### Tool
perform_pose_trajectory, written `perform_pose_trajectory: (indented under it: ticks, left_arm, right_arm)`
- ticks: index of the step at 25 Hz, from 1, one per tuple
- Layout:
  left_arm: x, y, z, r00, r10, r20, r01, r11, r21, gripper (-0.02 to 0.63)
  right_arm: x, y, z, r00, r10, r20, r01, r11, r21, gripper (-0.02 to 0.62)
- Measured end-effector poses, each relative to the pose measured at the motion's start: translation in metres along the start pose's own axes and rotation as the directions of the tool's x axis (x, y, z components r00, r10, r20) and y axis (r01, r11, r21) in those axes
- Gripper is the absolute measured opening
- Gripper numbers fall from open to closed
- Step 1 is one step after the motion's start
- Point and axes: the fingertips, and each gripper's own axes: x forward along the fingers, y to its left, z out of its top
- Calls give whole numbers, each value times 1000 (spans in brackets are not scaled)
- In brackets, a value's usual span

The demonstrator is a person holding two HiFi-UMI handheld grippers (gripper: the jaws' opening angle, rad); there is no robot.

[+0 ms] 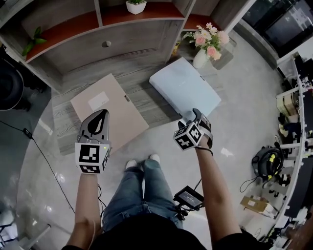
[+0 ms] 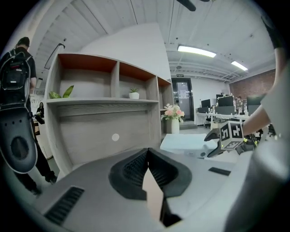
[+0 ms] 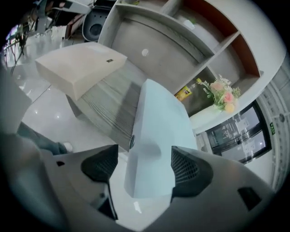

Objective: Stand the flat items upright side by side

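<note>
Two flat boxes lie face-down-flat on the low wooden platform (image 1: 146,105) in front of you, neither of them upright: a tan box (image 1: 110,112) on the left with a white label (image 1: 98,101) on its top face, and a pale blue box (image 1: 185,87) on the right, well apart from the tan one, with bare wood grain between them. The pale blue box's near corner reaches past the platform's edge, out over the glossy floor (image 1: 244,122). Your right gripper (image 3: 144,165) points steeply down at that corner, and its jaws stand wide apart with the corner between them; the right pad sits just beside the box's edge while the left pad shows a clear gap, so nothing is clamped. Your left gripper (image 2: 147,156) hangs over the near part of the tan box with its jaws pressed together at the tips, holding nothing; a sliver of the tan surface shows through the slot behind the pads. Behind the platform stands a shelf unit (image 1: 122,36) with reddish-brown inner panels, a small potted plant (image 1: 136,6) on one shelf, and a white vase of pink flowers (image 1: 205,46) beside its right end, near the pale blue box's far corner. In the left gripper view a person with a backpack (image 2: 16,68) stands at the left of the shelf unit.
</note>
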Motion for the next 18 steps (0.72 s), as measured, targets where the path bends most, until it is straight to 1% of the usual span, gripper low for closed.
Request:
perform_pose_trajectory:
  ticks: [2,4,6,8,13,18]
  left_arm:
    - [-3,0,-3,1000,-3,1,3,1000,5,11]
    - [-4,0,-6,1000,-3,3,3,1000,8,11]
    - [-6,1,-9,1000,-4,0,4,1000,11,11]
    - [-8,1,-14,1000,-6,-4,6,1000,16,11]
    - [-13,5,-21,1000,-4,-17,4,1000,29,11]
    - [-15,10,-25,1000,-2,-24,3,999,53,11]
  right_arm:
    - [5,1,-5,998,-44,-33,42,997,-62,373]
    - [11,1,-11,993,-92,-69,81,987,-138,373]
    - [17,1,-15,985,-137,-106,111,969,-219,373]
    - [25,2,-20,973,-187,-135,144,950,-278,373]
    - [36,-4,-26,935,-297,-193,218,912,-348,376]
    - [48,-16,-31,901,-365,-235,260,888,-379,385]
